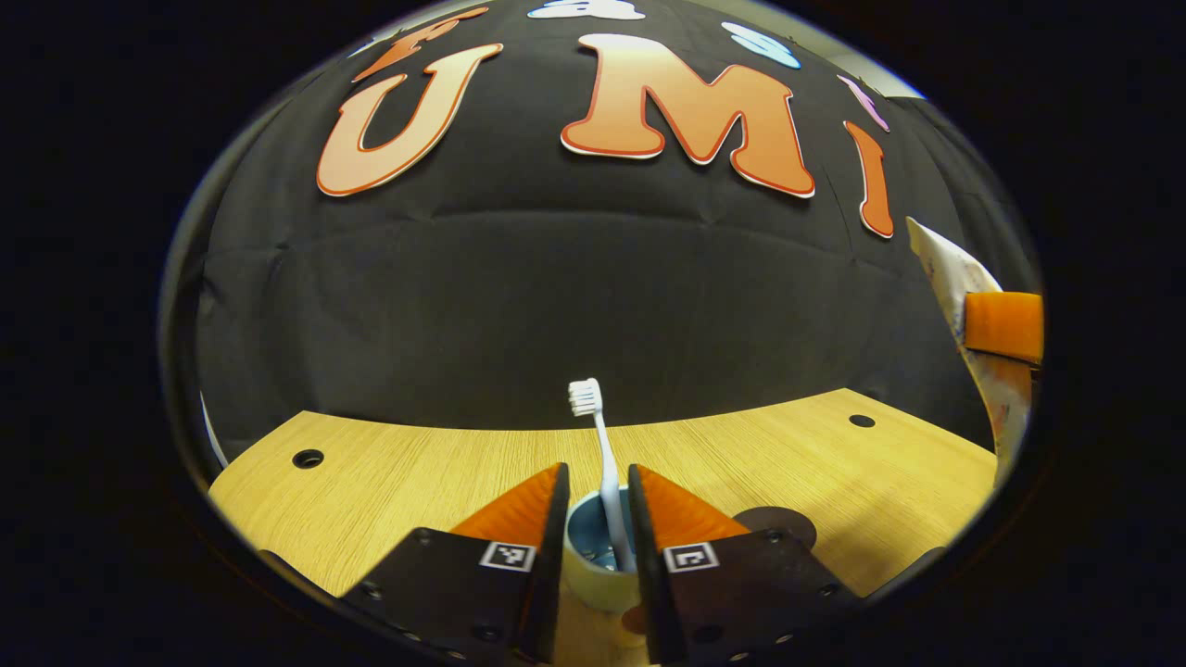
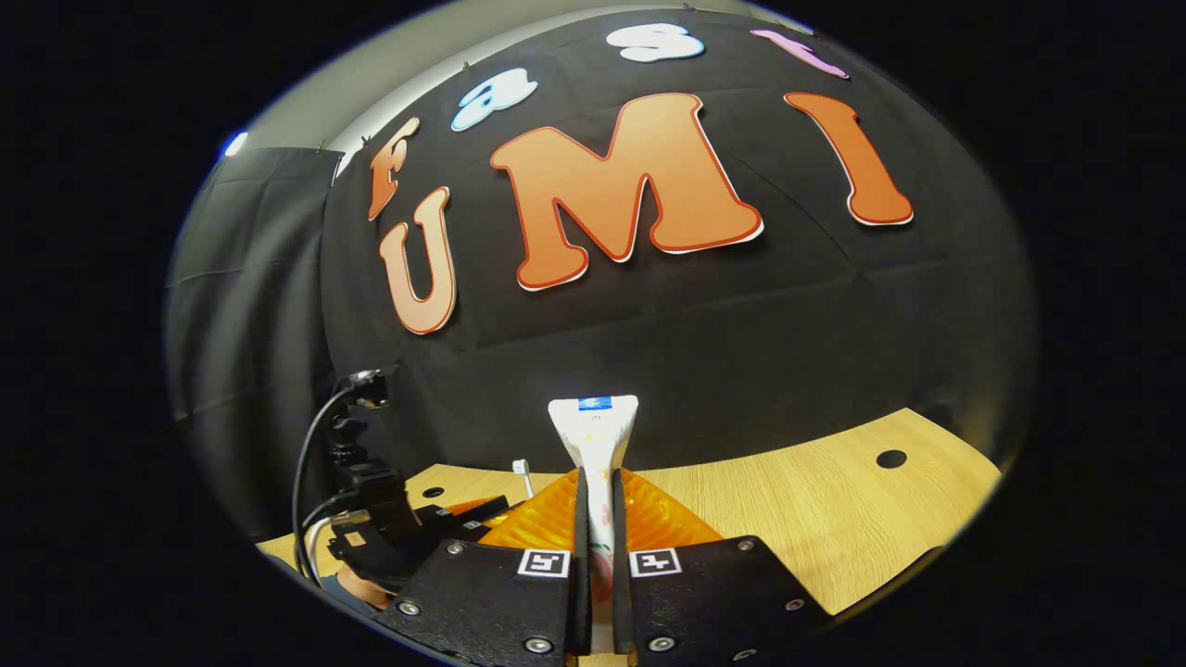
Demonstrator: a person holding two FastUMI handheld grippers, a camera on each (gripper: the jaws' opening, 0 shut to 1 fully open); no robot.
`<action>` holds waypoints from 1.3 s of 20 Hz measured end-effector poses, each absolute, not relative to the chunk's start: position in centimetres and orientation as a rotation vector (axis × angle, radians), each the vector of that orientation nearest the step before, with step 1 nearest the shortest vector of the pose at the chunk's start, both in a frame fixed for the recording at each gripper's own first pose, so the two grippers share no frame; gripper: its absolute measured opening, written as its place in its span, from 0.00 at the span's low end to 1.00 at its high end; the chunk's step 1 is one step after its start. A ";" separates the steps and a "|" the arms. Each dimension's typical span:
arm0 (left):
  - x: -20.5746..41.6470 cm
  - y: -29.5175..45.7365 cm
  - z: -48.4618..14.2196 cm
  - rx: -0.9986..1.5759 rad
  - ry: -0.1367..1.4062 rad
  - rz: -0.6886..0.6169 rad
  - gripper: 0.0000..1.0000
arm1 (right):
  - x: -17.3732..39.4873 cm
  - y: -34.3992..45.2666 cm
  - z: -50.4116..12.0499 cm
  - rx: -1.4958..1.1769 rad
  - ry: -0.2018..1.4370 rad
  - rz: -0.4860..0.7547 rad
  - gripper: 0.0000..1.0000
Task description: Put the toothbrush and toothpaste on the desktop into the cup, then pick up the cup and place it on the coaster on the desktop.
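Left gripper view first: left gripper (image 1: 598, 519) sits low over the surface (image 1: 389, 482), jaws set narrow on either side of the cup (image 1: 593, 570). The fingers flank the cup rim closely, but we cannot tell whether they actually press on the wall. The toothbrush (image 1: 602, 463) is already in the cup, standing near upright, bristle head up, handle down inside. Just right of the cup, a dark round coaster (image 1: 783, 523) lies flat on the surface, partly behind the right-hand finger. At the far right edge of this view the toothpaste (image 1: 945, 269) hangs high, pinched by the other gripper's finger.

Right gripper view: right gripper (image 2: 598, 528) has its jaws closed tight on the toothpaste tube (image 2: 598, 445), long axis running upright, flat crimped end on top, the cap end hidden below the fingers. Off to its left and lower we see the left gripper body with cables, and the toothbrush head (image 2: 522, 468) poking up beside it.

We judge that the coming move turns on this: the cup lies left of and below the held tube, so the tube travels leftward and down into the cup, beside the brush. The coaster step is not yet done.
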State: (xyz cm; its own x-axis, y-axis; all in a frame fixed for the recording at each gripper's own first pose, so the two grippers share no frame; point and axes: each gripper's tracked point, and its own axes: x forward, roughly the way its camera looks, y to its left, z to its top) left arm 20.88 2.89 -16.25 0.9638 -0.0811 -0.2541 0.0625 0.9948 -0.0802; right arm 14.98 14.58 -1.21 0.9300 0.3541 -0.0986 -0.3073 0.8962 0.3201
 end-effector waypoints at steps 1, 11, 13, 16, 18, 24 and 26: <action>20.3 3.4 -15.8 -0.074 0.257 -0.070 0.46 | 15.2 15.0 -1.0 0.305 0.147 0.352 0.09; 13.8 8.9 -14.1 -0.034 0.256 -0.001 0.92 | 17.6 19.6 1.5 0.315 0.049 0.443 0.09; 12.5 10.1 -14.6 -0.030 0.264 0.018 0.96 | 18.1 20.7 1.8 0.323 0.036 0.463 0.09; 10.8 11.5 -15.5 -0.021 0.283 0.045 0.96 | 19.0 22.3 2.1 0.332 0.010 0.484 0.09; 9.8 12.4 -15.8 -0.036 0.284 0.072 0.96 | 19.7 23.6 1.8 0.355 0.004 0.503 0.09; 7.7 13.9 -15.1 -0.050 0.255 0.092 0.96 | 21.8 26.7 0.1 0.392 0.010 0.525 0.09; 7.2 14.8 -14.9 -0.054 0.242 0.107 0.96 | 22.5 27.7 -0.4 0.395 0.013 0.527 0.09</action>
